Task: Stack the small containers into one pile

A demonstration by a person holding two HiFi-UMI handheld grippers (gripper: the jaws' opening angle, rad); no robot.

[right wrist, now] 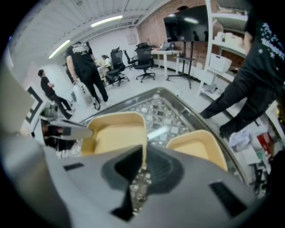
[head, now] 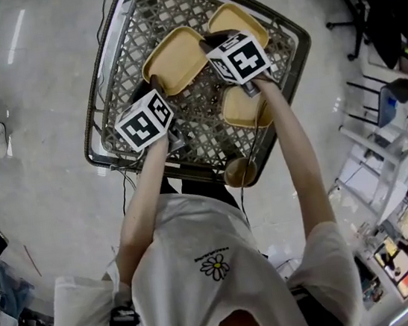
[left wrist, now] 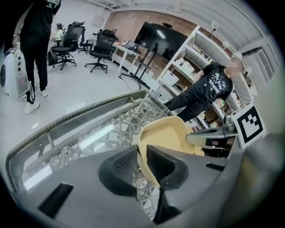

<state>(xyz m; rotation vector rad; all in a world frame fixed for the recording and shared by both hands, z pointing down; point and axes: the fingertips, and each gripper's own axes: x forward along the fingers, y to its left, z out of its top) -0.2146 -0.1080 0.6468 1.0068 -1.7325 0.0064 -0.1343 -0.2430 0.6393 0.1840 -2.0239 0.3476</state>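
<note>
The left gripper (left wrist: 141, 164) has its jaws closed on the thin rim of a yellow tray (left wrist: 165, 133). The rim stands pinched between the two dark pads, and the tray's hollow opens just beyond the jaws, a little to their right.

The right gripper (right wrist: 143, 164) grips the same yellow tray on the opposite side. Its jaws are almost together, with the rim clamped between them, and the hollow lies beyond them and to their left. Each gripper shows in the other's view, across the tray. I cannot tell whether the tray is off the surface or resting on it.

A second tray (right wrist: 201, 147), also yellow, lies just to the right of the right gripper's jaws, beside the held tray and apart from it. In the head view a third tray (head: 242, 109) lies behind the right gripper's jaws, toward the person, partly under the right forearm.

All three trays are on a bench (head: 111, 66) with a lattice top and a dark rim. A small round brown dish (head: 240, 171) sits at the bench's near edge, well behind both pairs of jaws.
</note>
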